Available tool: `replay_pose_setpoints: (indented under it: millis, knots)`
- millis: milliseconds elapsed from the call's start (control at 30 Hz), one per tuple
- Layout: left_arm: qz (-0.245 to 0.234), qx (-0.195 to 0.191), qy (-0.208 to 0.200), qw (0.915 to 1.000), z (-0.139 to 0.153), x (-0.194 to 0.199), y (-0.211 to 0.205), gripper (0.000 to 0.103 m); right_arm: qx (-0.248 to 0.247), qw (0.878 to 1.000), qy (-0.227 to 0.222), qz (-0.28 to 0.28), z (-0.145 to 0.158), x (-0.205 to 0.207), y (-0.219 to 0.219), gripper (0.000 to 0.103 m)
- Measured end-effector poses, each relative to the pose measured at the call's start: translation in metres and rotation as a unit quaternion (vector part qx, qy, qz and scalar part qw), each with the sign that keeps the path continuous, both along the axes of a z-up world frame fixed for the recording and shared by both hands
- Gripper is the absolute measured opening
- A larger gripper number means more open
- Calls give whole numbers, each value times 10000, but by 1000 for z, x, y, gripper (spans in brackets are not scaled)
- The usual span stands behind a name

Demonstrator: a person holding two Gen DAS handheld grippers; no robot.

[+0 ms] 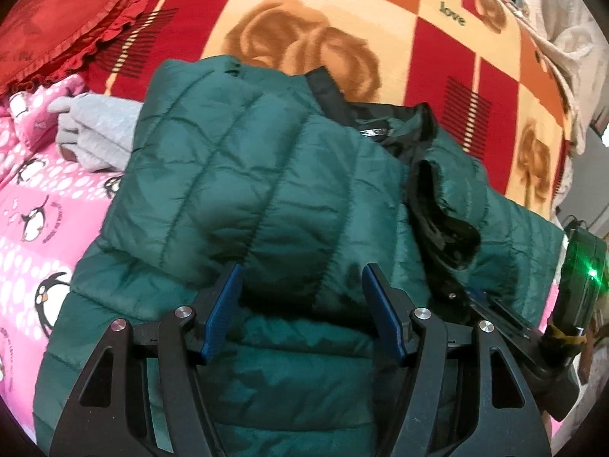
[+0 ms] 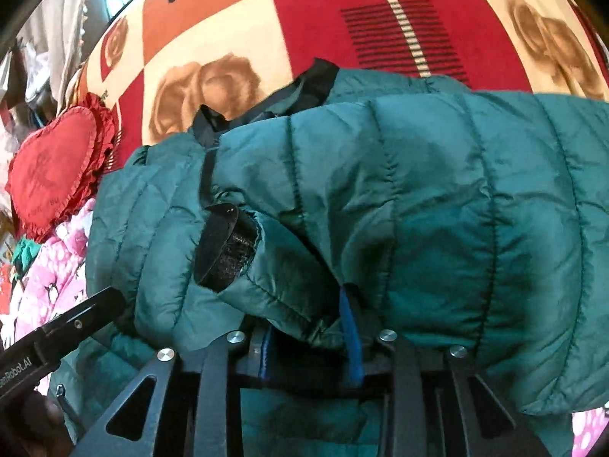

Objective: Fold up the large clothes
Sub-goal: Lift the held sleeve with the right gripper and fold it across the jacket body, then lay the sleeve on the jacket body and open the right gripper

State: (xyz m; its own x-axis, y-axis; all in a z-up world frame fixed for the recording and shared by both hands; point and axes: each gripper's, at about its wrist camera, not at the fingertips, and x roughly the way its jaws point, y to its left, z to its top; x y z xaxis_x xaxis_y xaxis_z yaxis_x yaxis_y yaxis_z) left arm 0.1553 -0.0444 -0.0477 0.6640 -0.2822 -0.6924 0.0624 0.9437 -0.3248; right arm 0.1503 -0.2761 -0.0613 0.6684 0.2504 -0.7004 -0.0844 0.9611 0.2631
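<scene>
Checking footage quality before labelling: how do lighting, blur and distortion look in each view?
Left wrist: strong fisheye bending, dark corners; green jacket sharp, shadowed near the left gripper; green LED glare at right edge. Right wrist: same curvature, jacket slightly soft, window glare top left, right gripper in shadow.

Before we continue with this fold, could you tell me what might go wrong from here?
1. The left gripper is open over the green puffer jacket, so the puffy folded sleeve under it may spring back.
2. The right gripper is buried in slick jacket fabric; any hold there could slip.
3. The black cuff lies loose on top and could flop out of the fold.
</scene>
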Motion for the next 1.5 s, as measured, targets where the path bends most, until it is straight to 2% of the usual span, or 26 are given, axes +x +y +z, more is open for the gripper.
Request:
replay_pose_setpoints:
  millis: [200, 267, 333, 367, 433, 533, 600, 700, 767, 833, 967, 1000, 1100, 1133, 1300, 1500]
  knots:
    - [-154, -154, -99, 9997, 4, -2, -4, 65, -2, 9996, -288, 14, 17, -21, -5, 43]
    - [-206, -240, -104, 9994, 4, -2, -4, 65, -29, 9993, -379, -53, 23, -30, -9, 60]
    - [-278, -350, -107, 9989, 5, -2, -5, 65, -66, 9982, -565, -200, 31, -43, -16, 71]
    - [-336, -395, -130, 9986, 6, -3, -7, 65, -89, 9976, -632, -280, 34, -48, -20, 73]
    - [-519, -456, -189, 9974, 7, -4, -13, 65, -106, 9965, -668, -482, 39, -58, -32, 74]
    - [-1014, -512, -237, 9932, 9, -1, -31, 65, -300, 9923, -387, -1142, 36, -70, -55, 74]
    - [-1445, -662, -264, 9869, 10, 4, -47, 65, -305, 9862, -151, -1619, 29, -80, -74, 74]
    - [-1820, -842, -288, 9793, 11, 13, -64, 65, -408, 9765, 106, -2116, 21, -86, -92, 74]
    - [-2086, -887, -309, 9735, 13, 18, -76, 65, -366, 9749, 229, -2186, 16, -84, -99, 74]
    - [-2185, -770, -393, 9720, 13, 23, -84, 65, -366, 9737, 449, -2203, 7, -76, -101, 74]
    - [-2227, -906, -413, 9698, 6, 38, -89, 65, -326, 9743, 533, -2165, 4, -73, -102, 74]
    - [-2267, -969, -344, 9685, 4, 41, -90, 63, -310, 9742, 533, -2173, 5, -73, -101, 74]
    - [-2323, -1008, -169, 9673, -3, 46, -93, 19, -252, 9721, 522, -2273, 6, -73, -105, 74]
    - [-2293, -990, -142, 9682, -4, 46, -92, 15, -243, 9718, 512, -2288, 6, -72, -103, 74]
    - [-2131, -1021, -234, 9714, -2, 42, -82, 11, -303, 9694, 331, -2414, 12, -78, -104, 74]
    - [-1750, -1041, -304, 9786, 7, 32, -52, 10, -368, 9566, -102, -2888, 27, -93, -118, 74]
